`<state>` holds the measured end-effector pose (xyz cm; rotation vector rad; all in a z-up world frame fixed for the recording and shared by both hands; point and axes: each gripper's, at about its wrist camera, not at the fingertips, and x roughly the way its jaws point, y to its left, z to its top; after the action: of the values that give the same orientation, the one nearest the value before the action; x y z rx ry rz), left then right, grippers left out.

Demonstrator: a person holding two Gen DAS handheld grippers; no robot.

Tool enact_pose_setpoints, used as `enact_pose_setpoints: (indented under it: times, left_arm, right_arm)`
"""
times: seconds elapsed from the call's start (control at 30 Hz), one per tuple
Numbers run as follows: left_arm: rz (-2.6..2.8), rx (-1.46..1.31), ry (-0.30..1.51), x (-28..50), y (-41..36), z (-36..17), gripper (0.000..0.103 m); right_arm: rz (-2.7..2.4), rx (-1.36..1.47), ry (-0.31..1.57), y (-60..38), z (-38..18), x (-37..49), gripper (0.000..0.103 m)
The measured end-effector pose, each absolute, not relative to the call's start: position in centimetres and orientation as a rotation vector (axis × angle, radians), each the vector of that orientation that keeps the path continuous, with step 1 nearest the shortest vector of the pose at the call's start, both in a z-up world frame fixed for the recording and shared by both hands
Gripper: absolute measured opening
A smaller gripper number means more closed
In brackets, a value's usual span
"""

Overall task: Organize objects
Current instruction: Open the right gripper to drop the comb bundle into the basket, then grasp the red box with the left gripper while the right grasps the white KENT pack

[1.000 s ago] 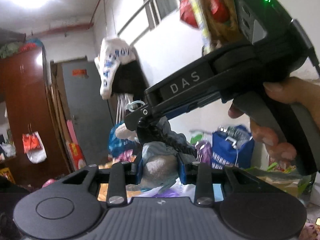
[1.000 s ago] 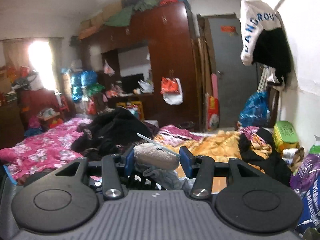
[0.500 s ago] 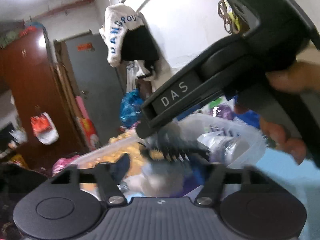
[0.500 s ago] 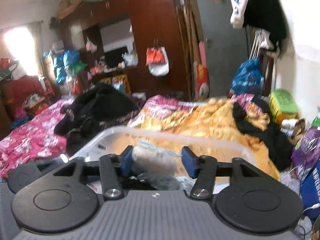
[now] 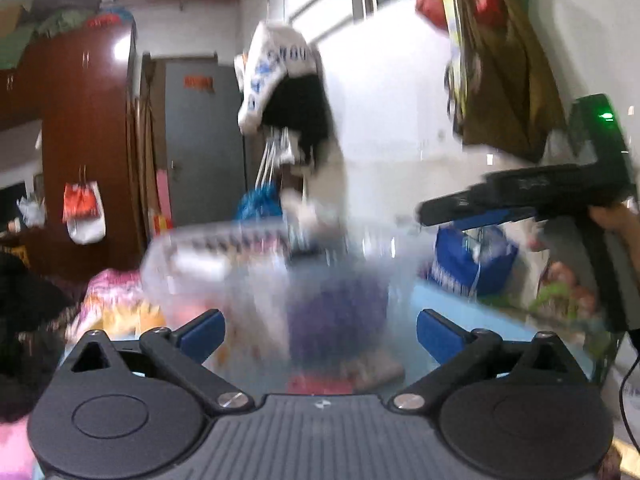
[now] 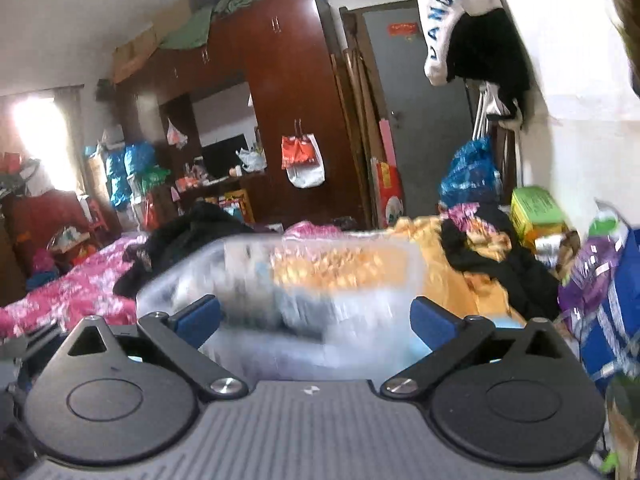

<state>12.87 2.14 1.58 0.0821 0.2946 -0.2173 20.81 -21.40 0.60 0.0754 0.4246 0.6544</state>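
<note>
while agape — gripper (image 6: 315, 318) above bin (image 6: 280, 264)

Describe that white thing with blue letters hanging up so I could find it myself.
Start at the grey door beside the tall brown wardrobe. Just right of it, high on the white wall, hangs a white garment over a black one. It alone carries big blue capital letters.
</note>
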Motion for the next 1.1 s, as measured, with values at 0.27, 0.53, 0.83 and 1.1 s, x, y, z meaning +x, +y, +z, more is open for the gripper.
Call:
enact_pose_setpoints:
  times: [0.27,0.53,0.83,1.1]
  left_arm:
    - [-0.227,0.081,0.448,16.2,1.8,-1.1,0.101]
    - [-0.24,0.056,0.543,18.2,1.8,-2.5,0.096]
    - [-0.232,0.043,0.587,19.7,1.9,-3.5,0.088]
    - [-0.22,0.043,0.588,19.9,2.1,-3.5,0.087]
  right_arm:
    - [0.625,0.095,0.565,-21.6,-4.3,21.6,0.103]
    - [0.604,0.074,0.613,-20.7,-5.9,22.2,0.103]
    - [0.573,0.06,0.641,-20.1,-6.5,23.1,0.103]
    - [0.566,0.088,0.666,-20.4,-6.8,23.5,0.103]
